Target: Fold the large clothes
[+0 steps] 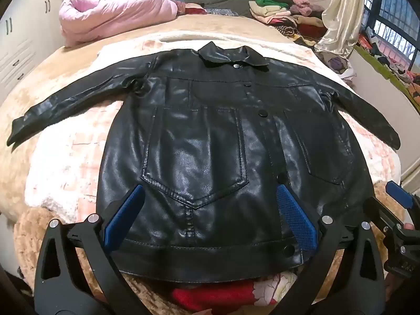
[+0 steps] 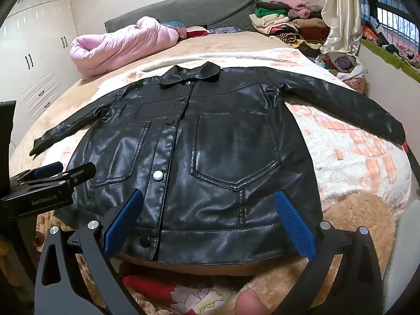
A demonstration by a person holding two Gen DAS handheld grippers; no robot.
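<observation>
A black leather jacket (image 1: 210,157) lies spread flat, front side up and buttoned, on a bed (image 1: 65,157), on top of a fluffy white-and-pink blanket (image 2: 354,162). Collar (image 1: 231,55) is at the far end of the jacket, both sleeves stick straight out to the sides, and the hem sits nearest the cameras.

The left gripper (image 1: 210,218) hangs over the jacket's hem with its blue pads spread wide, nothing between them. The right gripper (image 2: 210,220) is the same deal: jaws wide apart, empty, over the hem on the other half of the jacket. Neither one looks to be pinching the leather.

Beyond the jacket's collar there's a rolled-up pink quilt (image 1: 115,13), and off to the far right of the jacket a pile of folded clothes (image 2: 286,23). A bit of red flowered fabric (image 2: 168,288) peeks out just below the hem.
</observation>
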